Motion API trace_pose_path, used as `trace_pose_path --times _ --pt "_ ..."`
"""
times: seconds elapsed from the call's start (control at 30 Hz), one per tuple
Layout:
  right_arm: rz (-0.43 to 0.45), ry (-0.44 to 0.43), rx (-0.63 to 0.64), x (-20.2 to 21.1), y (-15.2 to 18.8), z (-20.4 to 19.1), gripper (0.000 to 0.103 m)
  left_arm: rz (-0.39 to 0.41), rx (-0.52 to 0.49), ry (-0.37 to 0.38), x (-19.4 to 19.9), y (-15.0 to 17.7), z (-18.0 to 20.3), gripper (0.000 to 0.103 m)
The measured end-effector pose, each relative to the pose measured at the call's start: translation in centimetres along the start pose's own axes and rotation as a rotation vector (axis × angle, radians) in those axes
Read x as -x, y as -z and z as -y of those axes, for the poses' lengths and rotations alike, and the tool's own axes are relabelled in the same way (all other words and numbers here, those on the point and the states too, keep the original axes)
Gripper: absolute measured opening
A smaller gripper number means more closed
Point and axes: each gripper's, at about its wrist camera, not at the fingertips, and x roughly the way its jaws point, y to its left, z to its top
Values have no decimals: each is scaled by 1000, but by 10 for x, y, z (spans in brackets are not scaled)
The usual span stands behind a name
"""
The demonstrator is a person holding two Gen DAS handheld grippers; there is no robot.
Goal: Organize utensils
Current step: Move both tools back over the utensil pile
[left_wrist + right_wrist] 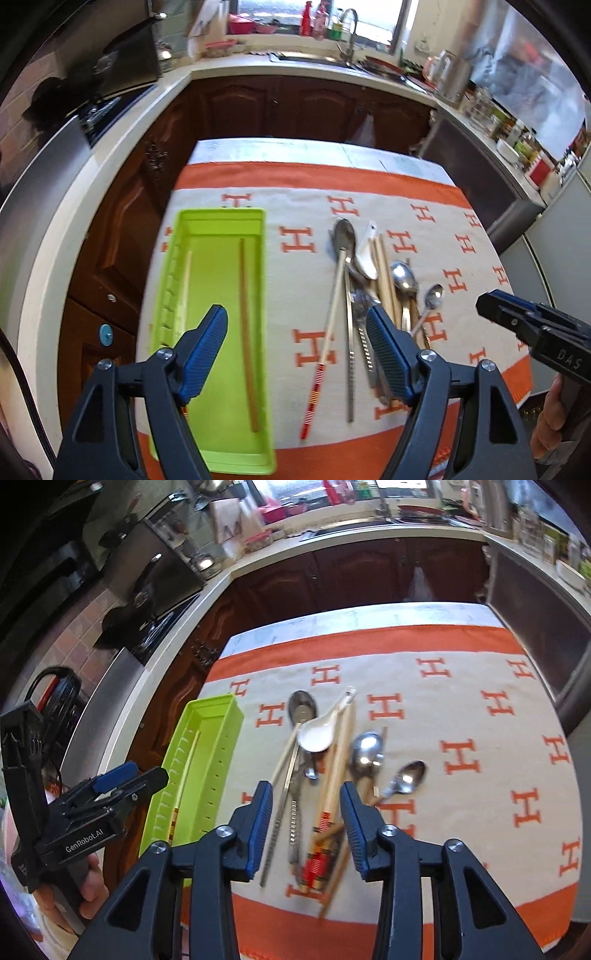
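A lime green organizer tray (221,229) lies at the table's left side with two chopsticks (245,332) in it; it also shows in the right wrist view (218,709). A pile of utensils lies mid-table: metal spoons (303,707), a white ceramic spoon (317,734), wooden chopsticks (332,786), and a red-ended chopstick (325,347). My left gripper (295,354) is open and empty, above the tray's right wall and the pile. My right gripper (304,827) is open and empty, hovering over the pile's near ends.
The table wears a beige cloth (480,812) with orange H marks and an orange border. Dark wood cabinets (295,107) and a white counter ring the table. A stove (155,627) stands at the left, a sink (314,57) at the back.
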Motion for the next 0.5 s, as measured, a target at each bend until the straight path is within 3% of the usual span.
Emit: trace_pose_path --times 0.13,0.37,0.43,0.5 --pt "17 10 -58 20 0 24 77 -18 -37 -7 -10 -1 20 87" --pt "21 2 -102 24 4 50 77 -87 -79 -9 -52 1 36 87" --pt "4 0 -109 15 9 57 69 -114 -75 -10 -69 3 34 86" --pt "-29 -10 -123 1 14 60 60 -141 -71 -1 -85 5 32 77"
